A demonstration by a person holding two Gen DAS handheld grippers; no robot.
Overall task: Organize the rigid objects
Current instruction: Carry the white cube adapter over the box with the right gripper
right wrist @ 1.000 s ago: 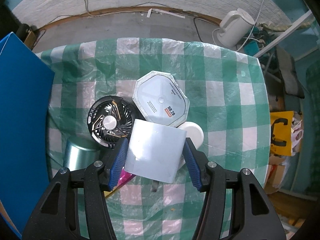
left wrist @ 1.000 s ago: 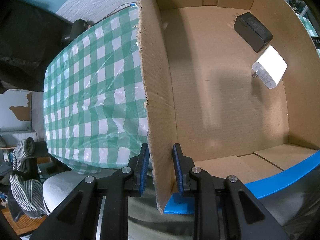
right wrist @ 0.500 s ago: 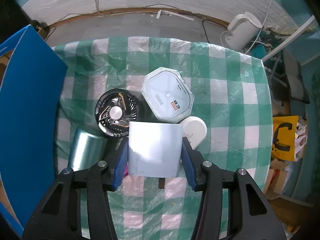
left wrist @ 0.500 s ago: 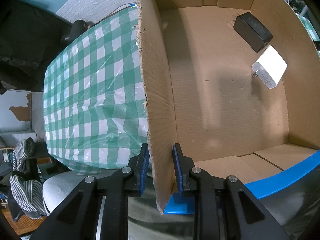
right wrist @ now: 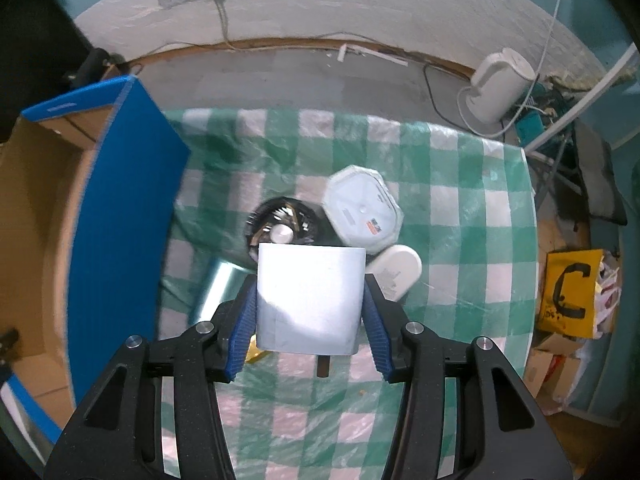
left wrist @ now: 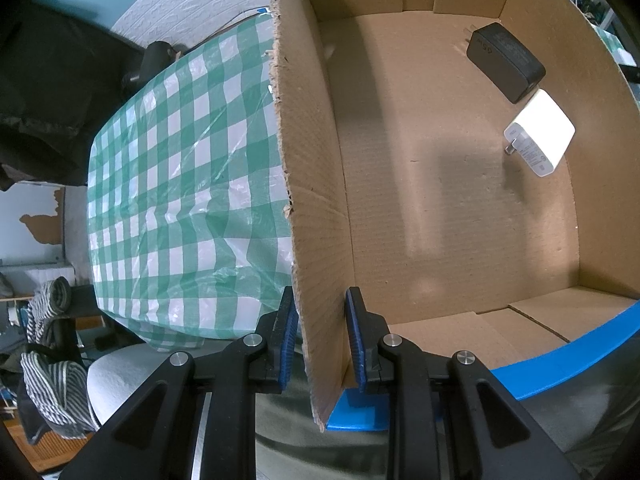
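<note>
In the left wrist view my left gripper (left wrist: 320,300) is shut on the raw edge of the cardboard box's side wall (left wrist: 312,200). A black adapter (left wrist: 506,60) and a white plug adapter (left wrist: 540,138) lie on the box floor at the far right. In the right wrist view my right gripper (right wrist: 310,284) is shut on a pale grey-white block (right wrist: 310,308), held above the checked cloth with a prong showing under it. Below it lie a black fan (right wrist: 280,228), an octagonal white device (right wrist: 362,210), a white oval piece (right wrist: 396,272) and a silver cylinder (right wrist: 218,292).
The box's blue outer wall (right wrist: 124,220) stands left of the pile. The green checked tablecloth (right wrist: 460,240) ends at the table's far and right edges. A white kettle (right wrist: 500,84) with cables sits on the floor beyond, and a yellow card (right wrist: 570,292) to the right.
The right gripper's jaws closed onto the pale block and lifted it; the objects on the cloth look smaller and the box has come into view at left. The left gripper has not moved.
</note>
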